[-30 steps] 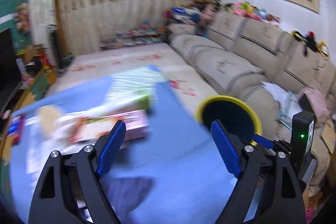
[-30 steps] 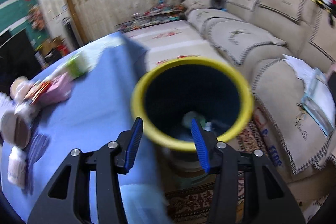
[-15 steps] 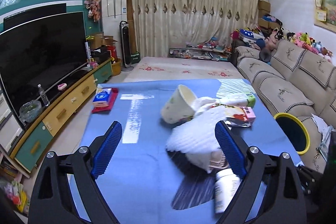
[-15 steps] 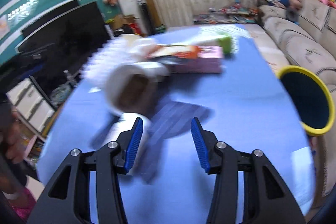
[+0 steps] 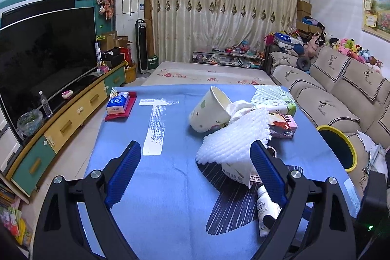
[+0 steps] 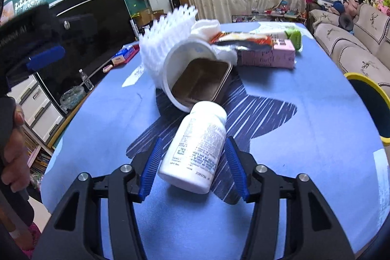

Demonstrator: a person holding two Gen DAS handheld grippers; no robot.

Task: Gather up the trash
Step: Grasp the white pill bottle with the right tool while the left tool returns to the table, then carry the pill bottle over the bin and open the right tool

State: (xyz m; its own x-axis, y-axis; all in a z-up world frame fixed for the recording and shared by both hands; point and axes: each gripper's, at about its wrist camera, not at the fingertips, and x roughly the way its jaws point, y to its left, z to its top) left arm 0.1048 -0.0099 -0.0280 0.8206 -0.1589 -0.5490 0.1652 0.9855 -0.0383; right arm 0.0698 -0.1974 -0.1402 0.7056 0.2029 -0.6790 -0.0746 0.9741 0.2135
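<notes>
- A white pill bottle (image 6: 195, 148) is seen lying on its side on the blue tablecloth (image 6: 304, 118), long axis running away from the camera, cap end toward the tipped white cup (image 6: 180, 70).
- It is framed by the spread jaws of the right gripper (image 6: 193, 162); contact cannot be told.
- A metal tin (image 6: 202, 79) is lodged in that cup.
- The left gripper (image 5: 195, 174) is held wide apart, gripping nothing.
- The yellow-rimmed bin (image 5: 338, 150) stands beside the table.

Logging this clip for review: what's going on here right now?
A person with two handheld grippers is clearing trash off a blue table. The right gripper is open around a white pill bottle lying on its side, not yet clamped. The left gripper hangs open and empty. A tipped paper cup, white foam wrap and pink box remain; the yellow-rimmed bin stands beside the table.
</notes>
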